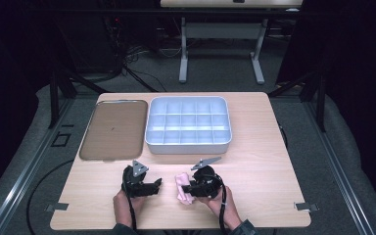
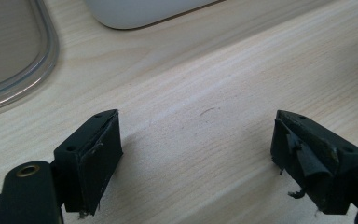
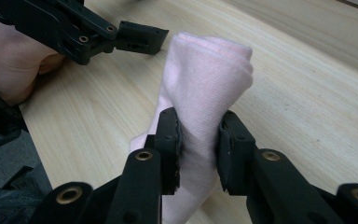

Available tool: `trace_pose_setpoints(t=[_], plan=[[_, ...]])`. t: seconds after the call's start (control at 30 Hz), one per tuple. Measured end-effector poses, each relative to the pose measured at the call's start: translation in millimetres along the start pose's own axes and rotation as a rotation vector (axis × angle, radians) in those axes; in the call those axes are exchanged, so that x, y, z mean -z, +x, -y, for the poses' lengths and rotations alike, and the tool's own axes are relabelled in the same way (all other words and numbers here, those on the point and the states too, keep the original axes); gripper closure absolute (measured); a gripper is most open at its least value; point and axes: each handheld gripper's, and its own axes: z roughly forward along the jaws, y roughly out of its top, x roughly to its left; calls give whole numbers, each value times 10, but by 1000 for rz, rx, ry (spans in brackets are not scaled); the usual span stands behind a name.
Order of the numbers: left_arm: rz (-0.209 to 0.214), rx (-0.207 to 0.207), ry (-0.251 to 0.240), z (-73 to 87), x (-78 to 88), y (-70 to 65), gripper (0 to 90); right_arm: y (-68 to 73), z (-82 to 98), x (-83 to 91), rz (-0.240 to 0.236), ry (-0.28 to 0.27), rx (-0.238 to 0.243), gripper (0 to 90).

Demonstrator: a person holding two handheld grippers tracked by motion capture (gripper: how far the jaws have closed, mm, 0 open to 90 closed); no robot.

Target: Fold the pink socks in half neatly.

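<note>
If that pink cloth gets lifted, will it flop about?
Probably floppy: the pink cloth bunches where the right gripper pinches it. It looks light and unlikely to slip, since the folded fabric gives under the pads. It shouldn't roll.

Divided bin (image 1: 188, 126) at the counter's (image 1: 264, 166) far middle. Directly left of bin, just beside: flat lid (image 1: 113, 129). Before bin, near the front edge: folded cloth (image 1: 182, 187), between left hand-held gripper (image 1: 157, 183) and right hand-held gripper (image 1: 185, 188).
</note>
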Motion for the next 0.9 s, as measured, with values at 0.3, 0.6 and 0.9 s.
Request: trace_pose_setpoints(t=[0.3, 0.6, 0.9], plan=[[-1, 0, -1, 0, -1, -1, 159, -95, 30, 93, 22, -9, -18, 724], [-2, 0, 1, 0, 1, -2, 159, -184, 32, 202, 47, -31, -31, 724], [-2, 1, 0, 0, 0, -2, 159, -262, 30, 299, 83, -36, -34, 723]])
